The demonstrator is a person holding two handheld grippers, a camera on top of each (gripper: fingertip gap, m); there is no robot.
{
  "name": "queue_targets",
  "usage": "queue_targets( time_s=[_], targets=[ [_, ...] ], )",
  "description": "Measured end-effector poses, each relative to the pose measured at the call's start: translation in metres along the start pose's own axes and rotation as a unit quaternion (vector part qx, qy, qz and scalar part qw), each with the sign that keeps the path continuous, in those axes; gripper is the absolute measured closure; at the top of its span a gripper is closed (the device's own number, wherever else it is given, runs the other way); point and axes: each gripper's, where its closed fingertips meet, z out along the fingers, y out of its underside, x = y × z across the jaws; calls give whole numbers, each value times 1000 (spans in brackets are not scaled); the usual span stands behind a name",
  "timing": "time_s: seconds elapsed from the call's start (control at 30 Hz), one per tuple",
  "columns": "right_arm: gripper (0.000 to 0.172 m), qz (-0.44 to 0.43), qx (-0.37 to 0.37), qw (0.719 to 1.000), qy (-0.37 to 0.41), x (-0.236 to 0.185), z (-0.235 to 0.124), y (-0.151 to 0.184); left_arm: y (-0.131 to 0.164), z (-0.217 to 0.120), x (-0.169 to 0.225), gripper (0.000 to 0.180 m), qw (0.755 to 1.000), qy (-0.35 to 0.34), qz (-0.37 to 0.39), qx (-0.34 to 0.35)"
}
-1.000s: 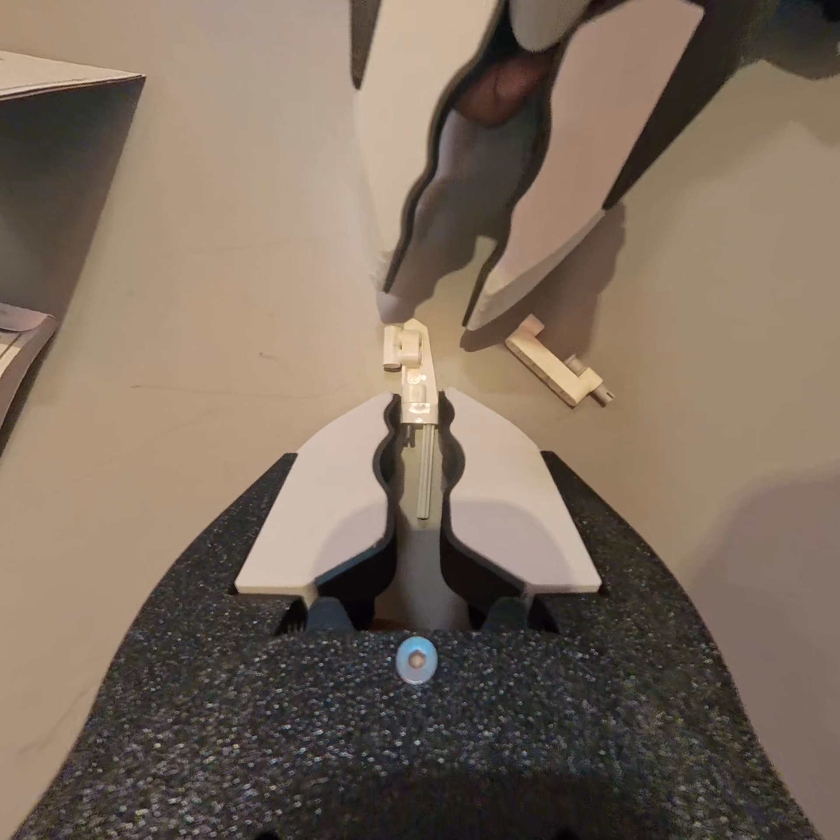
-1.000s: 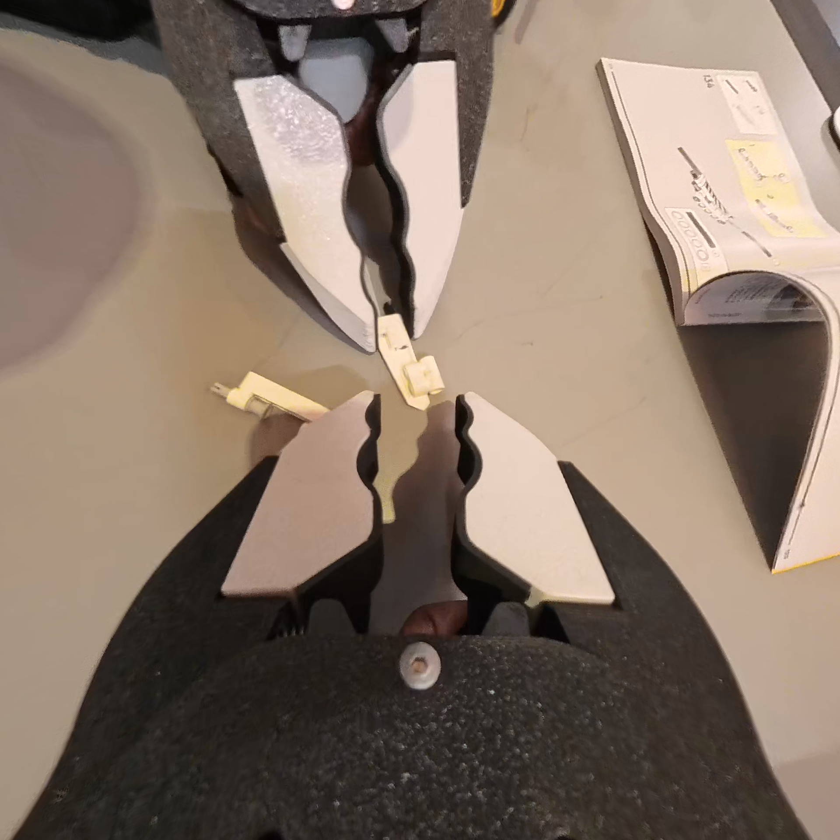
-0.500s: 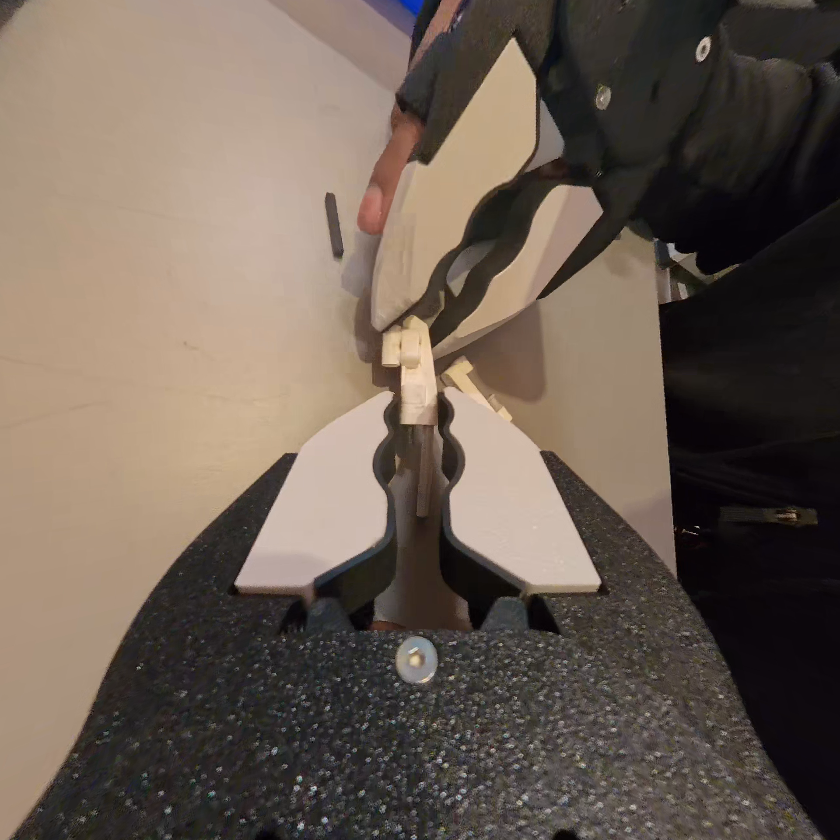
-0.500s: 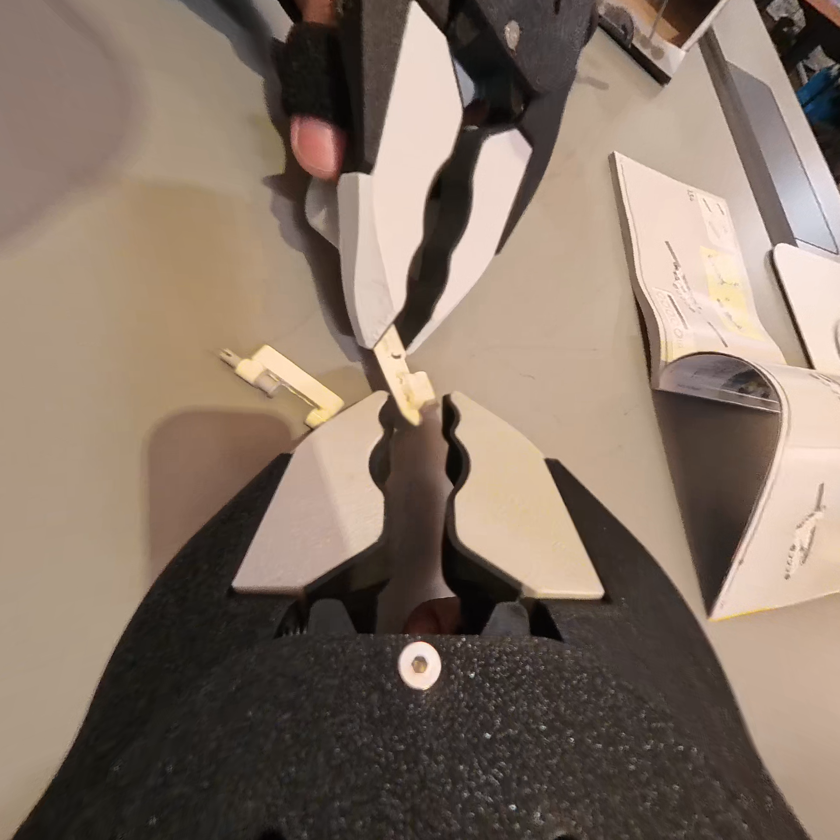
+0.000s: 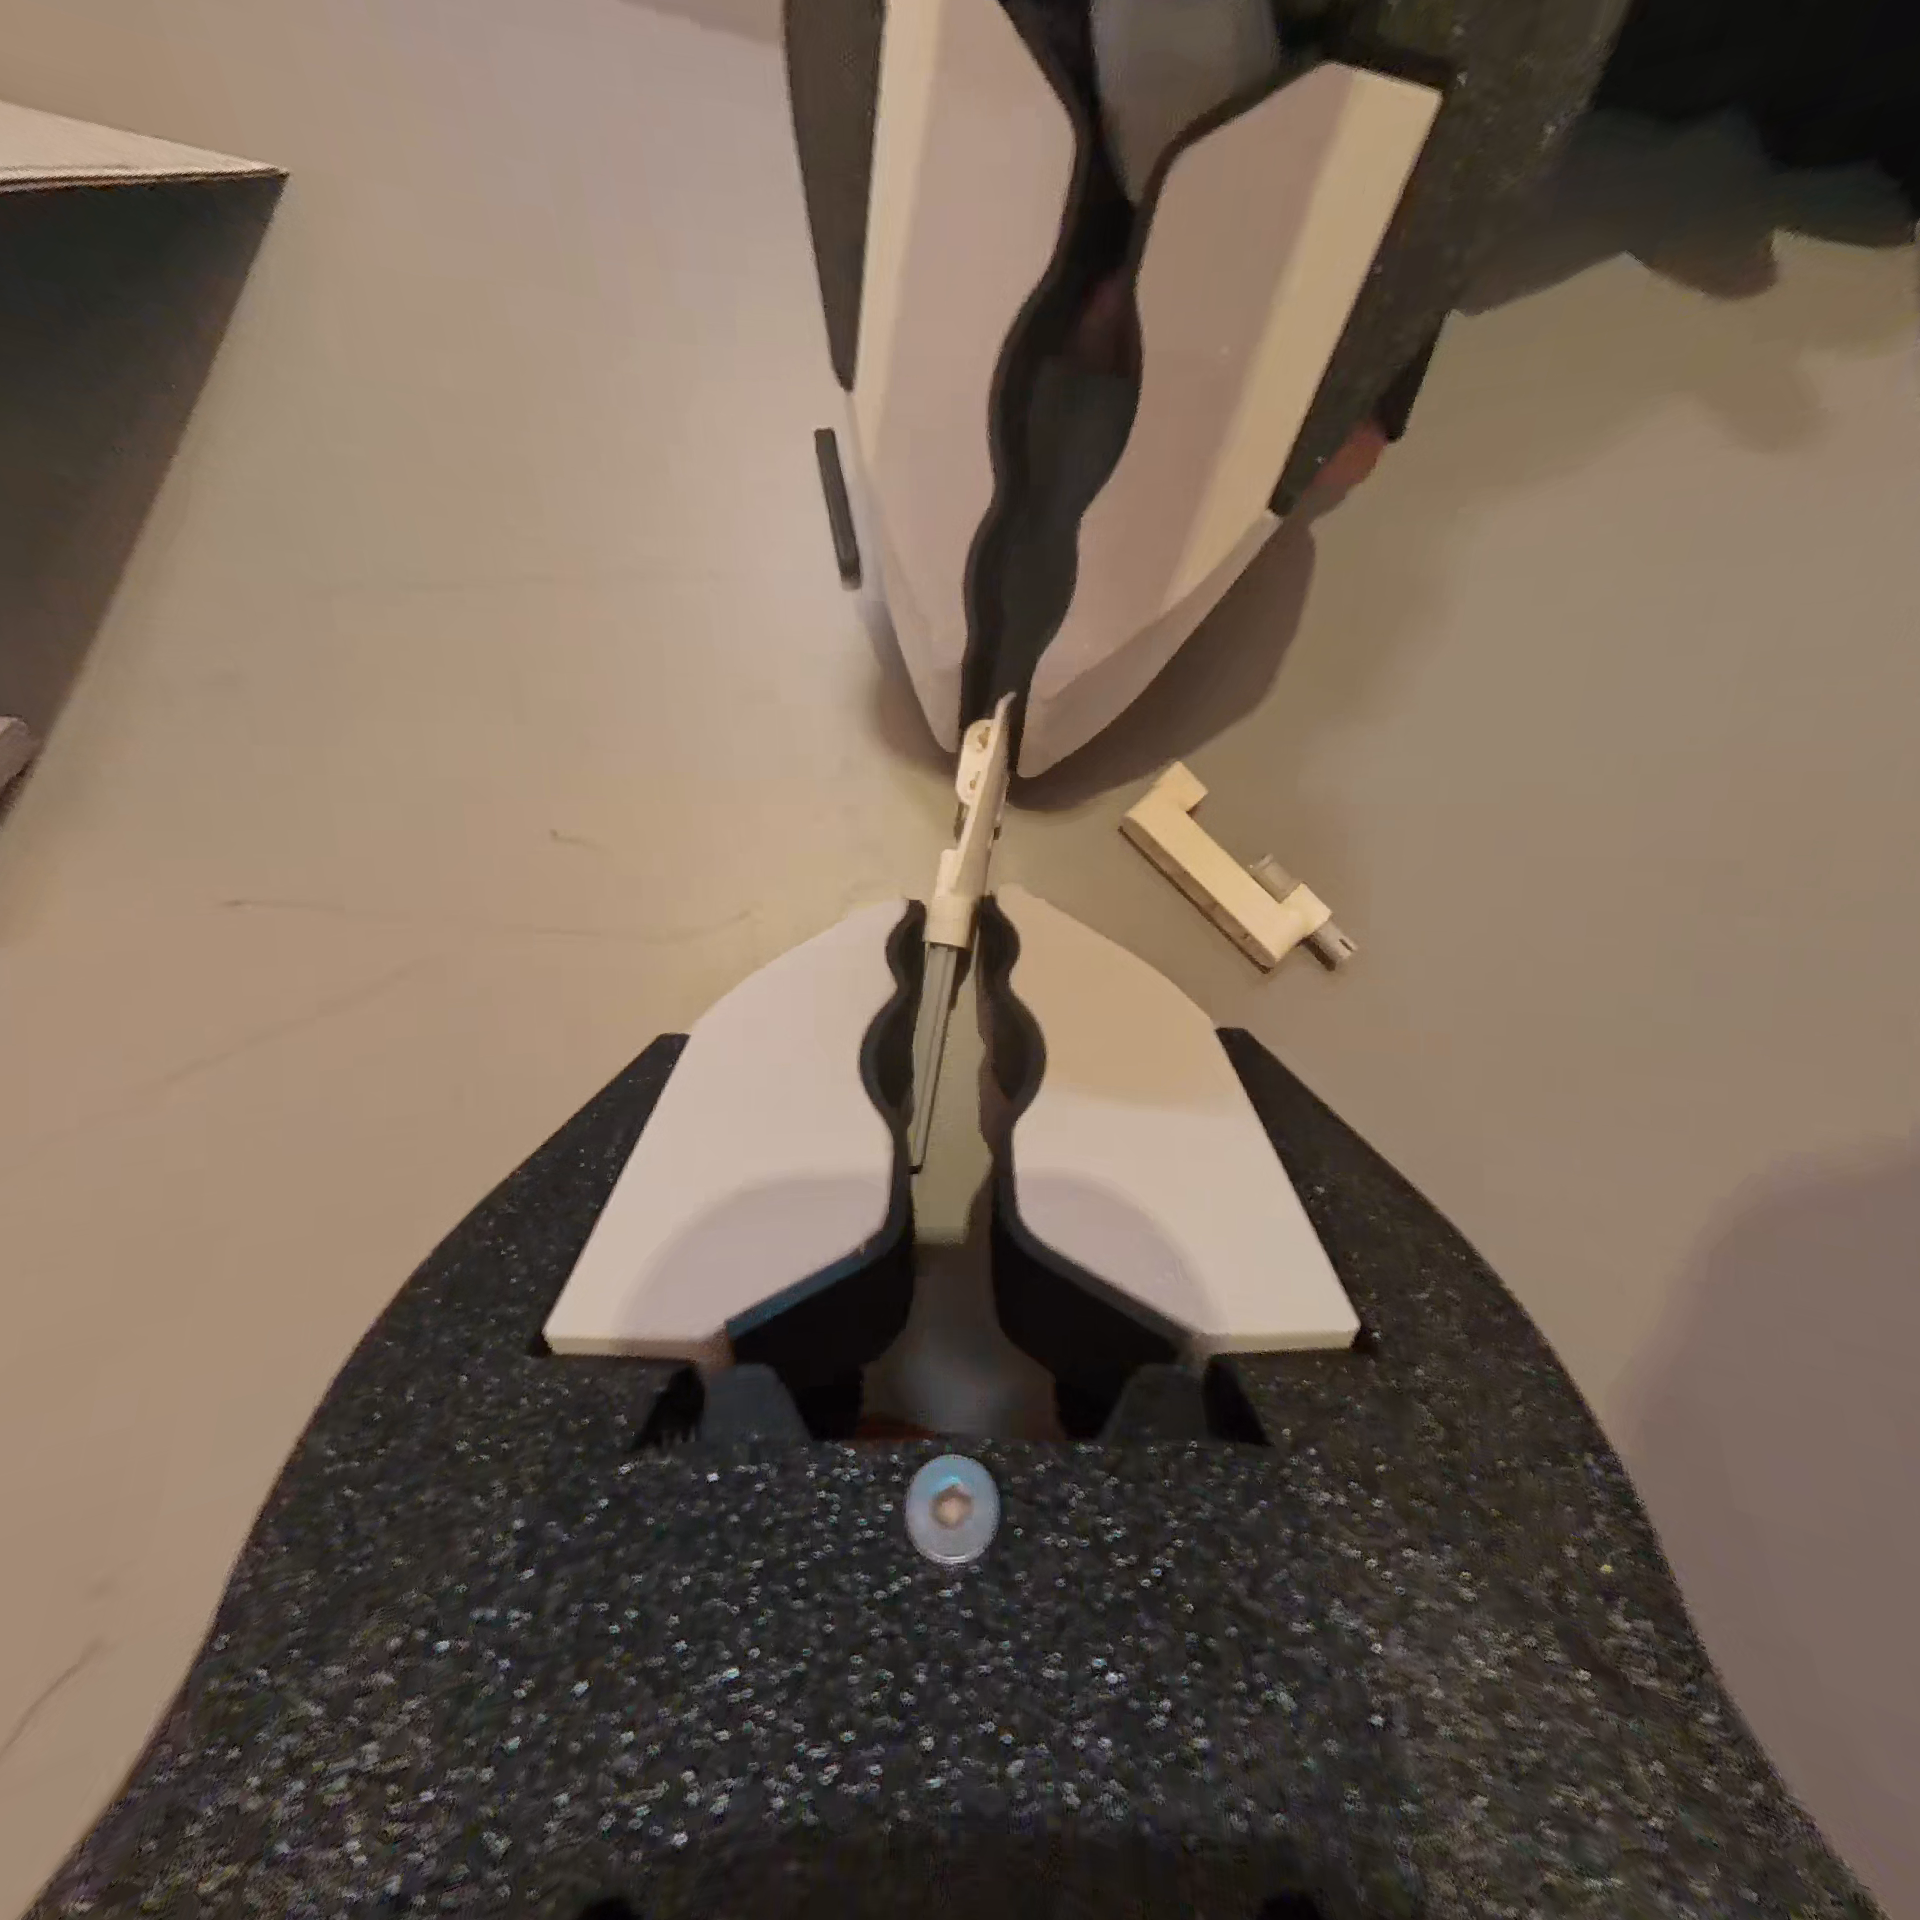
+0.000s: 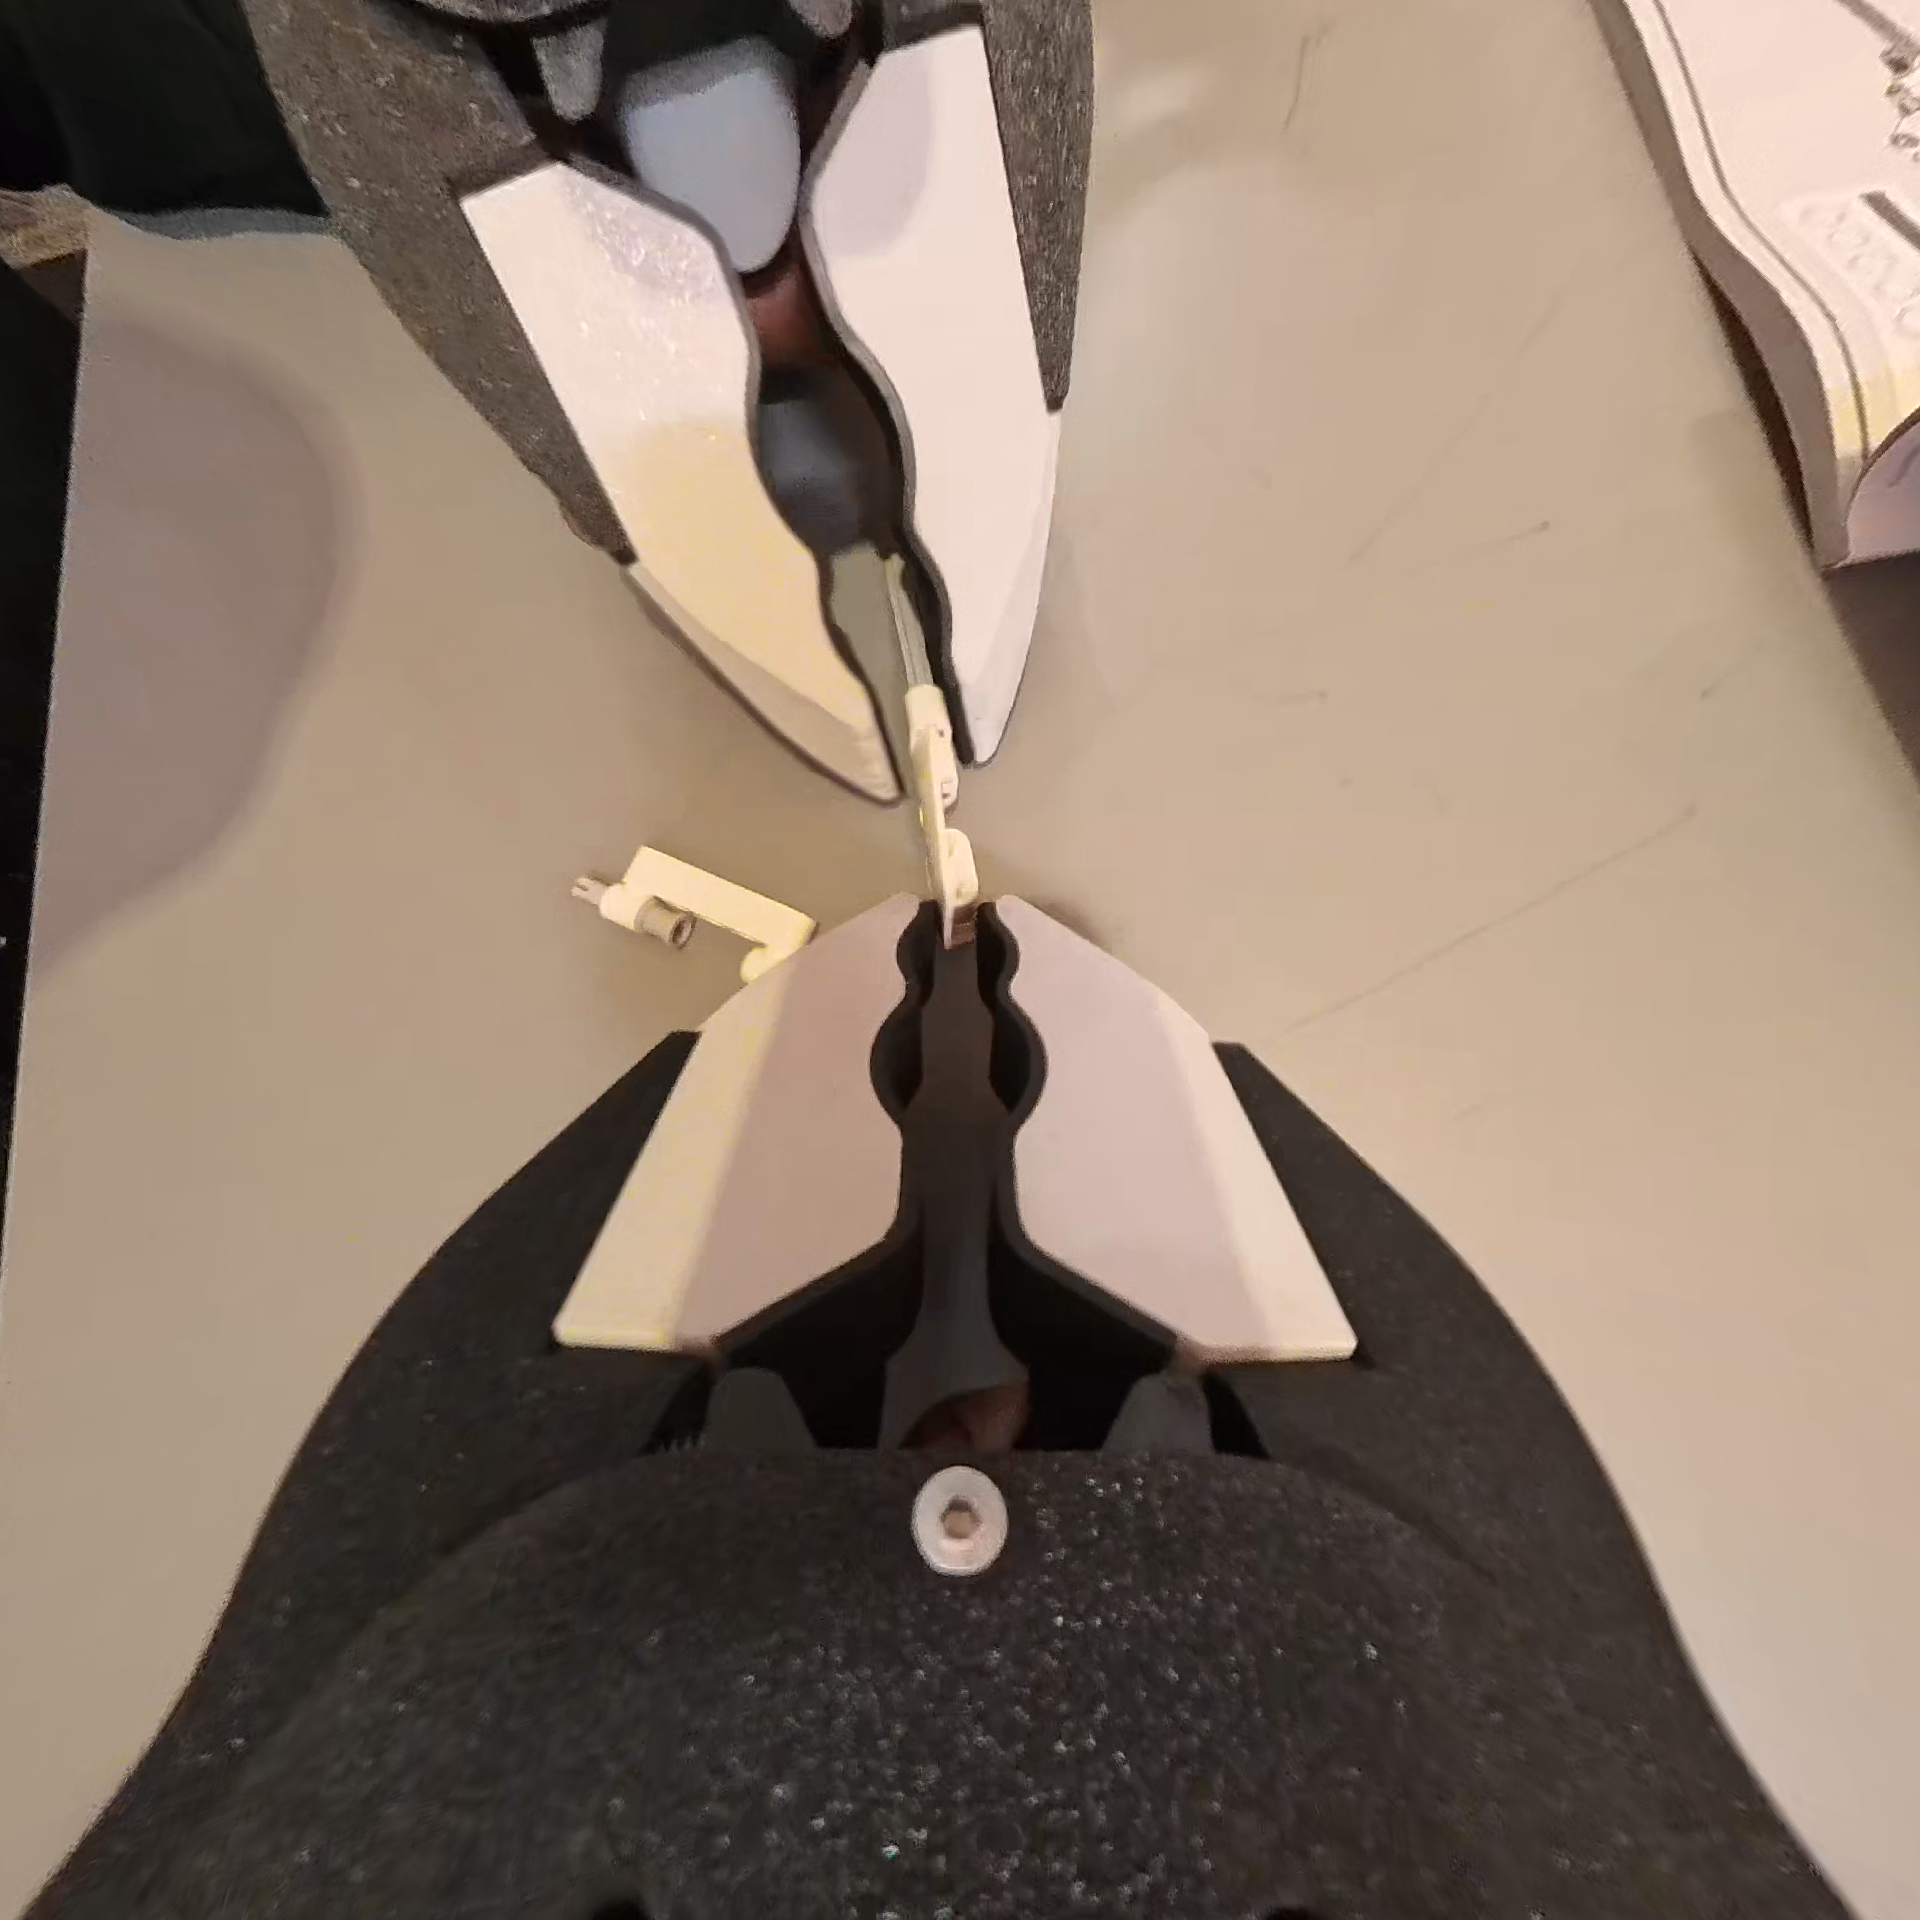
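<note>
Left gripper (image 5: 951, 914) sat low-centre in its own view, jaws nearly closed, clamped on the grey-rod end of a thin cream part (image 5: 971, 831). The rod ran back between the fingers toward 6 o'clock; the cream end stuck out toward 12. Pads looked pressed on it near the tips, though the exact contact was hard to read.

Right gripper (image 6: 951, 920) was in the same pose in its own view — jaws narrow, tips pinched on the opposite end of the same part. Only a short stub sat between its fingertips, so this grip looked shallow. The left view showed it coming in from 12 o'clock, tips closed over the part's far end.

So both tongs were clenched on one piece, nose to nose, with the part bridging the small gap between them just above the table (image 5: 416, 727).

A second cream L-shaped piece (image 5: 1226, 868) with a small grey peg lay loose on the table, at about 2 o'clock from the left tips, near but not touching; from the right gripper it sat at about 10 o'clock.

Further out: a small dark bar (image 5: 836, 509) at 11 o'clock beside the right gripper's finger, a cardboard box (image 5: 94, 416) at far 10 o'clock, and an open booklet (image 6: 1787, 260) at 1 o'clock in the right view.

How far along — cannot tell; the second piece lay untouched.
</note>
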Motion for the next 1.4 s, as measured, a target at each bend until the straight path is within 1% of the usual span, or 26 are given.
queue_targets(
  time_s=[0.1, 0.2, 0.33, 0.43, 0.57, 0.7, 0.77, 0.87, 0.93, 1.0, 1.07, 1.1, 1.17, 1.23, 1.3, 1.4],
  targets=[
    [163, 4, -3, 1000, 19, 5, 0, 1, -1, -1, -3, 172, 999, 7, -41, 3],
    [156, 5, -6, 1000, 30, 9, 0, 2, -2, -2, -5, 173, 995, 24, -92, 10],
    [154, -33, 12, 998, 47, 10, -2, -3, -5, -5, -4, 173, 987, 59, -148, 23],
    [154, -64, 33, 995, 66, 11, -5, -11, -6, -6, -6, 172, 983, 67, -168, 29],
    [154, -76, 51, 992, 87, 16, -9, -18, -6, -7, -14, 168, 984, 43, -172, 32],
    [155, -80, 41, 991, 96, 19, -6, -16, -3, -7, -25, 167, 988, -4, -153, 23],
    [155, -88, 33, 991, 96, 18, -5, -13, -1, -7, -27, 161, 991, -21, -135, 15],
    [155, -95, 22, 991, 88, 15, -6, -8, -5, -6, -19, 154, 993, -9, -118, 17],
    [155, -92, 22, 992, 78, 12, -8, -6, -7, -4, -16, 151, 994, -14, -104, 16],
    [155, -91, 24, 993, 65, 8, -9, -5, -2, -2, -18, 154, 996, -42, -73, -5],
    [155, -97, 24, 994, 52, 3, -11, -2, 1, -2, -25, 164, 996, -77, -35, -15],
    [155, -102, 23, 994, 43, -1, -11, 0, 2, -3, -28, 164, 996, -89, -19, -19],
    [155, -112, 20, 993, 22, -10, -12, 4, 3, -4, -28, 163, 996, -92, 2, -21],
    [154, -122, 12, 992, 7, -16, -12, 9, 1, -7, -29, 155, 995, -95, 7, -16],
    [153, -131, 11, 991, 3, -19, -12, 11, -4, -13, -27, 151, 995, -94, 22, -4],
    [150, -136, 21, 990, -14, -26, -12, 9, -10, -18, -9, 150, 996, -59, 64, 13]
  ],
)
